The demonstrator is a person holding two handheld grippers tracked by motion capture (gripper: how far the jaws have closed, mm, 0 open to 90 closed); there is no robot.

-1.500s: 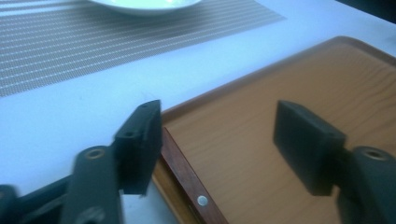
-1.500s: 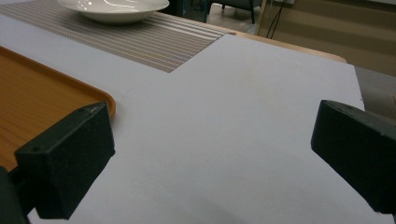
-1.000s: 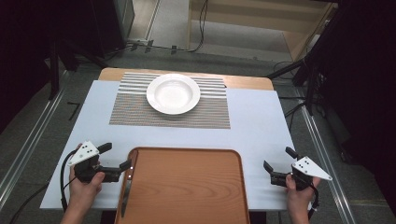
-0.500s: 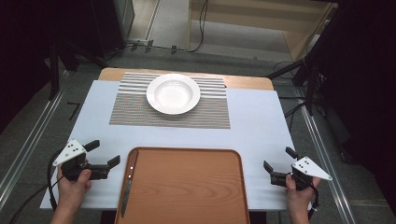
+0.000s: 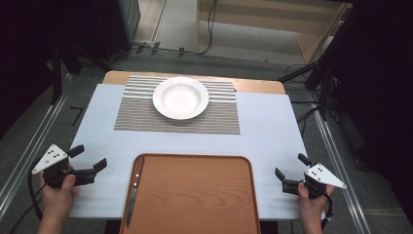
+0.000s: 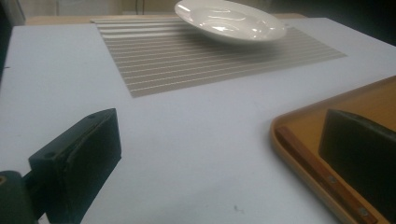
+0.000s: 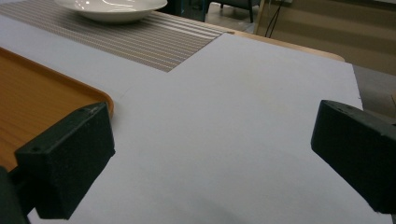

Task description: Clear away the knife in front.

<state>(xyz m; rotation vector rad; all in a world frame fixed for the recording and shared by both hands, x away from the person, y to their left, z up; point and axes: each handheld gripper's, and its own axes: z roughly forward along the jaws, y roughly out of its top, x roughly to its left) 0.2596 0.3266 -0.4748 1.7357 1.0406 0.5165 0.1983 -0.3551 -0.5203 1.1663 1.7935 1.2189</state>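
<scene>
One finger hides the knife [image 6: 327,179] partly.

**Cut Off at the Edges**

In the high view the near end of the orange-brown wooden tray [image 5: 195,195] runs off the bottom edge; the tip of the brown-handled table knife [image 5: 133,195] lying on its left side is too small to make out; in the left gripper view the knife's blade is cut off at the bottom edge, part of its handle is hidden behind one black jaw, and the white shallow ceramic bowl [image 6: 231,21] is clipped at the top.
</scene>
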